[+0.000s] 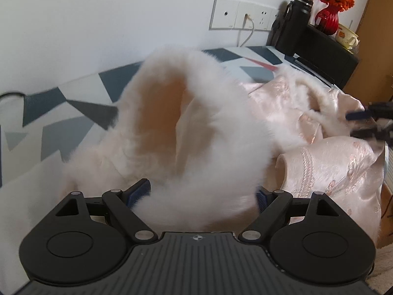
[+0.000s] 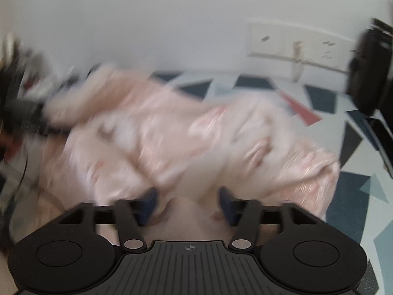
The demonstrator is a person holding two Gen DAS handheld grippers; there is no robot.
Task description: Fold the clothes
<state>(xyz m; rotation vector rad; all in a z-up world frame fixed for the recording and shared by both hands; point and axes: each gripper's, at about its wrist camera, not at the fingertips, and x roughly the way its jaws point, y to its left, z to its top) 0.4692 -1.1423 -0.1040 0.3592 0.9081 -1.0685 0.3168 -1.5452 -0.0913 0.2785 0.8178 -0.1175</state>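
A pale pink satin garment [image 1: 326, 172] with white fur trim [image 1: 186, 132] lies rumpled on a table with a grey and white triangle cloth [image 1: 61, 113]. My left gripper [image 1: 203, 194] stands wide open with a thick roll of the fur trim between its fingers. My right gripper [image 2: 189, 204] is also open, with pink fabric [image 2: 196, 147] between its fingers; that view is blurred by motion. The right gripper shows in the left wrist view [image 1: 363, 125] at the garment's far right edge.
A black flask [image 1: 292, 22], a red vase with orange flowers [image 1: 328, 19] and a cream mug [image 1: 346, 36] stand at the back right, on and next to a black box [image 1: 329, 59]. A wall socket panel with a white cable [image 1: 245, 17] is behind the table.
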